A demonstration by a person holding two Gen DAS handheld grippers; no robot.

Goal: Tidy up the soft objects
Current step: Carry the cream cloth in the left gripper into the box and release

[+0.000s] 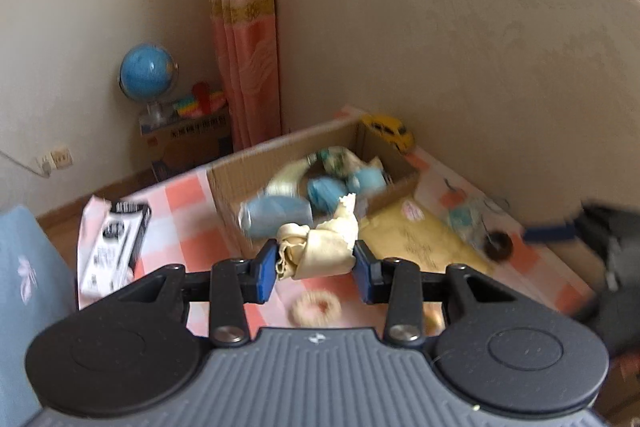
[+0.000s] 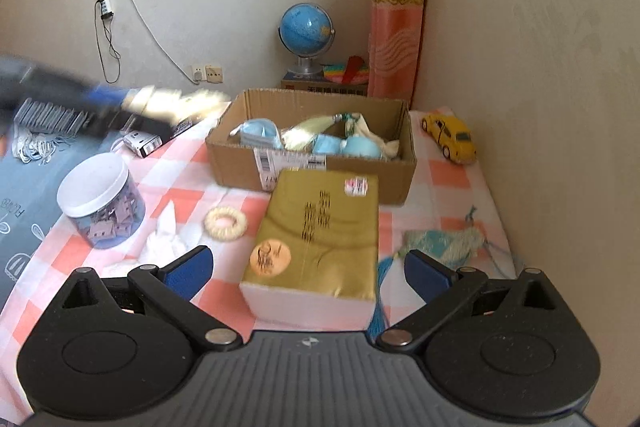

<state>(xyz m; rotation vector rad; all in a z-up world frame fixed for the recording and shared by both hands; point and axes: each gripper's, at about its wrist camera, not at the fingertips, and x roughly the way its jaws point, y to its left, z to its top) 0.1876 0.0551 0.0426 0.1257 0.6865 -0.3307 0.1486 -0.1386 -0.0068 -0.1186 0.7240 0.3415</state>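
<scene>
My left gripper is shut on a crumpled cream cloth, held in the air just short of the cardboard box. The box holds several blue and cream soft items. My right gripper stands wide open above the near end of a gold book-like box, with nothing between its pads. A cream scrunchie and a white cloth lie on the checked cover to the left of it. A teal tasselled piece lies to the right. In the right wrist view the left gripper shows as a blur at the left.
A clear jar with a white lid stands at the left. A yellow toy car sits beside the wall on the right. Black-and-white packets lie left of the box. A globe stands behind on a carton.
</scene>
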